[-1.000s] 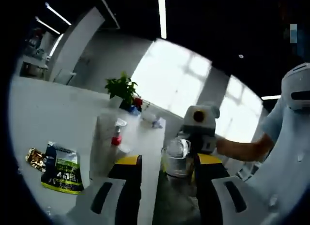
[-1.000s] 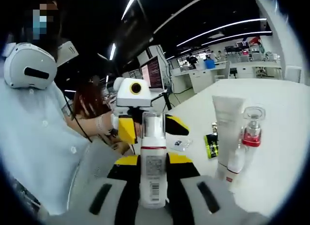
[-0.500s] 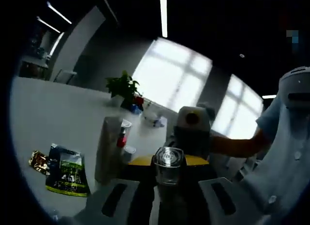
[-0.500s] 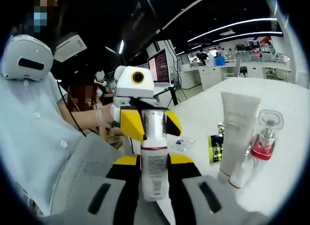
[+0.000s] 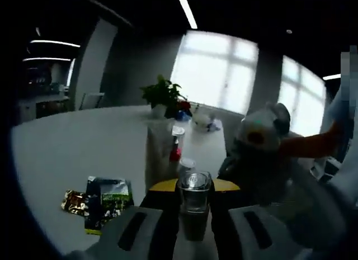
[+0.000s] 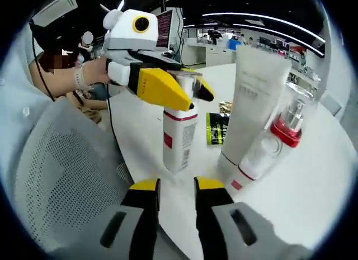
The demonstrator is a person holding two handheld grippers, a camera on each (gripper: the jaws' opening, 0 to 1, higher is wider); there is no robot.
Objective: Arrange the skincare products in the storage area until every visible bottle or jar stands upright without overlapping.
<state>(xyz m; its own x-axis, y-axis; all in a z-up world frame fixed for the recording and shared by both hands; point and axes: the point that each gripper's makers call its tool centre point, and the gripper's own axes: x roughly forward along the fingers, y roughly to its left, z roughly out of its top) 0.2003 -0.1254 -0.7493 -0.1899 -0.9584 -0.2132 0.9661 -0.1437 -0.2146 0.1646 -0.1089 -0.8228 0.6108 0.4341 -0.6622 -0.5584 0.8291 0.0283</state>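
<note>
Left gripper view: my left hand-held gripper clamps the clear cap of the pump bottle; sachets lie left on the worktop.

Right gripper view: my right hand-held gripper empty, jaws parted, near the bottle standing upright left of white tube and red-collared bottle. Step, I judge: setting down. Next: left release, clear of neighbours.

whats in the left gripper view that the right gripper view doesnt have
Left gripper view: a potted plant before bright windows. Right gripper view: a mesh chair, a monitor, and the right gripper with its jaws parted and empty. Both: the left gripper clamping the bottle at its cap, the white tube, the red-collared bottle and the packets on the table.
</note>
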